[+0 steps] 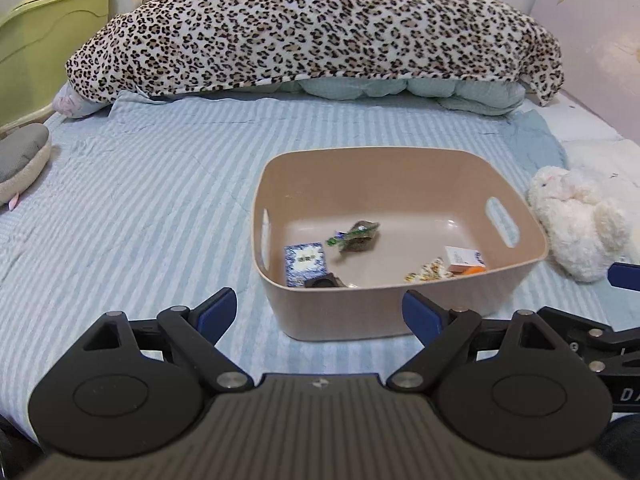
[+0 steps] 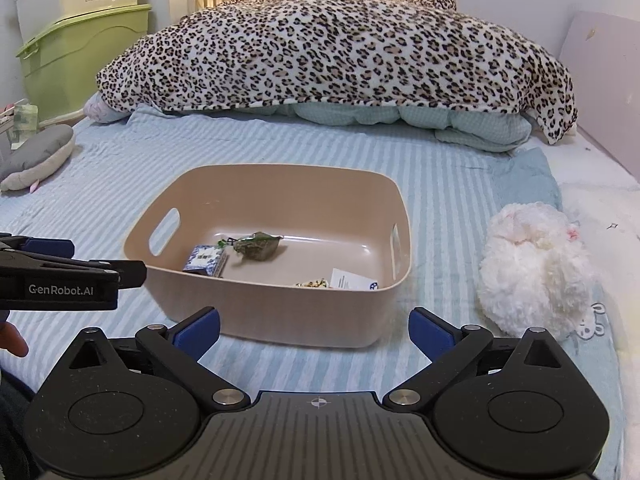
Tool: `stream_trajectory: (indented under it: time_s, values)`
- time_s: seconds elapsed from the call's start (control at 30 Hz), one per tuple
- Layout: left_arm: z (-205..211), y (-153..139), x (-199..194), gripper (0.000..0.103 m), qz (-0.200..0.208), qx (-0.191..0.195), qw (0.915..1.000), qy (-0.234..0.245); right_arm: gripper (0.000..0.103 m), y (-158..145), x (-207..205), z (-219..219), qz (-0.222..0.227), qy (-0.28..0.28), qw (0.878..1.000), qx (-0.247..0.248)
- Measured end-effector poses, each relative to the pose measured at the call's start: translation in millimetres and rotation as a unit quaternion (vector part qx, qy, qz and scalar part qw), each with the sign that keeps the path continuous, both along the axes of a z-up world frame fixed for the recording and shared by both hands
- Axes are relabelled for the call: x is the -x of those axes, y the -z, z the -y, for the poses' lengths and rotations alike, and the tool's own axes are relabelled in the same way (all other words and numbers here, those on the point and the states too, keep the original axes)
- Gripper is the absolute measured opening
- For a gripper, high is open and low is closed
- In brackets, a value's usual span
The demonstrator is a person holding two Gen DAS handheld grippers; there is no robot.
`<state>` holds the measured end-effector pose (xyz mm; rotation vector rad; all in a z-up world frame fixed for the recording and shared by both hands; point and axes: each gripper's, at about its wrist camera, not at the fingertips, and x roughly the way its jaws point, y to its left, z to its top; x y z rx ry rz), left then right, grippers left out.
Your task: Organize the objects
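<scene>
A tan plastic bin [image 1: 400, 184] with handle slots stands on the striped bed; it also shows in the right wrist view [image 2: 280, 188]. Inside lie a blue patterned box [image 1: 305, 262], a green-wrapped packet [image 1: 358, 236], a white and orange box [image 1: 466, 259] and a small patterned wrapper [image 1: 428, 270]. My left gripper [image 1: 319, 314] is open and empty just in front of the bin. My right gripper [image 2: 314, 328] is open and empty, also in front of the bin. A white plush toy [image 2: 536, 268] lies to the right of the bin.
A leopard-print blanket [image 1: 320, 24] is heaped over a pale green quilt [image 1: 440, 94] at the far end of the bed. A grey plush toy [image 2: 38, 158] lies at the left edge. Green storage boxes [image 2: 84, 52] stand beyond it. A wall panel [image 2: 608, 80] runs along the right.
</scene>
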<state>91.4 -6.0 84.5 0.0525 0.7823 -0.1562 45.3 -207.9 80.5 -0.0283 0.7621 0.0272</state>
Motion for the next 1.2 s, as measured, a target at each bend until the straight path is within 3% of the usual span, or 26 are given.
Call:
stream_trajectory:
  time_s: [0.3,0.47,0.73,1.2]
  values:
    - [2,-12,39,0.090,0.004,0.015,0.9998,0.008,0.103,-15,37,-5,0.025,0.003,1.000,-0.009]
    - [4,-17,58,0.090,0.024,-0.005,0.9996,0.010,0.103,-17,51,-5,0.026,0.004,0.999,-0.024]
    - [-4,-26,86,0.090,0.027,0.028,0.9992,0.012,0.103,-24,73,-3,0.032,0.005,0.999,-0.036]
    - [-5,-34,131,0.090,0.036,0.003,0.9992,0.018,0.103,-29,102,1,0.032,0.013,0.998,-0.053]
